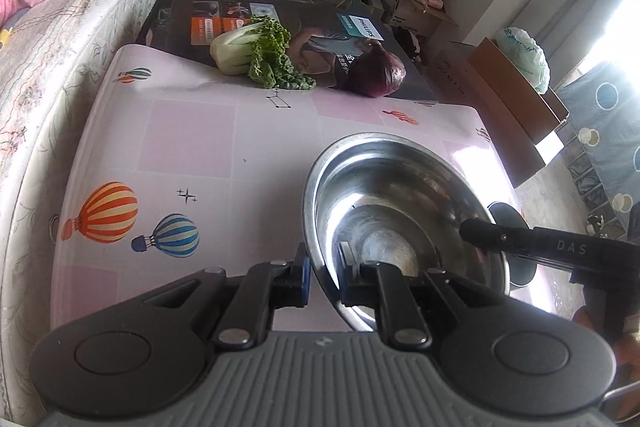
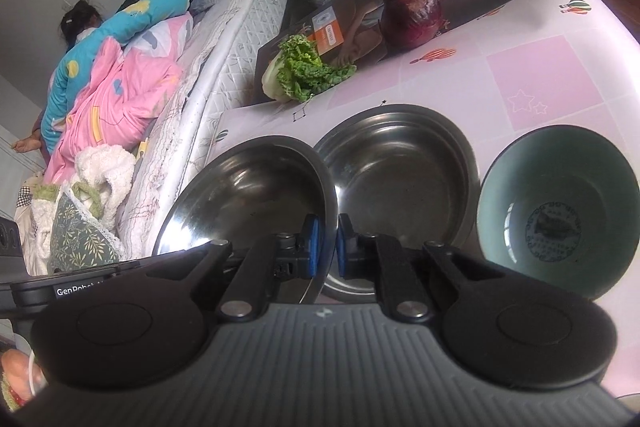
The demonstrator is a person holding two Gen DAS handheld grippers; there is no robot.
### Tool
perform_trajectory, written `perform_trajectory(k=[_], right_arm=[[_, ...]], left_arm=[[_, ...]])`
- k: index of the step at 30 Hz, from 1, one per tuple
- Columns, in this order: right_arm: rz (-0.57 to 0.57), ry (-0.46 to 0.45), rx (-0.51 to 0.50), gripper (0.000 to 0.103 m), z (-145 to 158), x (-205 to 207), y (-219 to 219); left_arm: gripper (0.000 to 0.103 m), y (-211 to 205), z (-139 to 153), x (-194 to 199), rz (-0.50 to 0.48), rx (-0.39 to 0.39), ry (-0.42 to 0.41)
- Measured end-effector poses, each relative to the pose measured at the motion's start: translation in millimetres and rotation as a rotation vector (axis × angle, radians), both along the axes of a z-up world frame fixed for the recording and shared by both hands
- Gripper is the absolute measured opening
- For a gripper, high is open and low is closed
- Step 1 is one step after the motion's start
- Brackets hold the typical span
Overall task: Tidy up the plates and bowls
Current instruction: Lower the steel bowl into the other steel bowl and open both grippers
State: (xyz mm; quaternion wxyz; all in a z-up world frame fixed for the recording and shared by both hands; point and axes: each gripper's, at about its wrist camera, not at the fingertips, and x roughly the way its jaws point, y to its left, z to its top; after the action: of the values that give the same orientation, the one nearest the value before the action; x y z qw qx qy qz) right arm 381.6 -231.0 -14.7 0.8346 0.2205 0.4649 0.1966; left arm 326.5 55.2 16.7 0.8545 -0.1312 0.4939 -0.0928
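the sorting looks to be in its middle, judged from how the dishes lie. both hand-held grippers are clamped on the same steel bowl (image 2: 248, 195): in the right wrist view the right hand-held gripper (image 2: 325, 247) has its blue pads pinched on the bowl's rim at about 3 o'clock of the bowl, and in the left wrist view the left hand-held gripper (image 1: 323, 277) is closed on the near rim at about 7 o'clock, one pad outside and one inside the wall. the bowl appears lifted and tilted, its rim overlapping the edge of a second steel bowl (image 2: 396, 179) that sits on the pink desk (image 2: 540, 75) just to its 3 o'clock. whether the carried bowl touches that second one cannot be told. a green ceramic bowl (image 2: 560, 199) stands further toward 3 o'clock, close beside the second steel bowl, empty. so nothing looks nested yet: three bowls in a rough row, one in the air. what seems left is to set the held bowl into or beside its steel twin, then deal with the green one; no plates show clearly in either view. at the desk's far edge, toward 12 o'clock, a bok choy (image 2: 304, 75) and a red onion (image 2: 412, 15) rest on a printed box (image 2: 360, 27), apart from the dishes.
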Motion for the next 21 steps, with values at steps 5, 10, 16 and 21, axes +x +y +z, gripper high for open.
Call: perform_trajectory(k=[5, 10, 16, 21], right_arm=[[-0.036, 0.019, -0.014, 0.008, -14.2, 21.7, -23.6], [-0.054, 0.022, -0.045, 0.008, -26.3, 38.2, -34.7], [-0.053, 0.018, -0.081, 0.009, -38.4, 51.6, -40.7], [-0.051, 0.023, -0.079, 0.01, -44.9, 58.3, -43.5]], left_arm=[[0.014, -21.7, -13.3, 28.5, -0.03, 0.0, 0.035], [0.014, -38.3, -30.4, 50.3, -0.049, 0.003, 0.078], [0.014, -49.0, -45.8, 64.2, -0.061, 0.016, 0.111], [0.02, -51.2, -46.6, 68.8, -0.06, 0.021, 0.108]])
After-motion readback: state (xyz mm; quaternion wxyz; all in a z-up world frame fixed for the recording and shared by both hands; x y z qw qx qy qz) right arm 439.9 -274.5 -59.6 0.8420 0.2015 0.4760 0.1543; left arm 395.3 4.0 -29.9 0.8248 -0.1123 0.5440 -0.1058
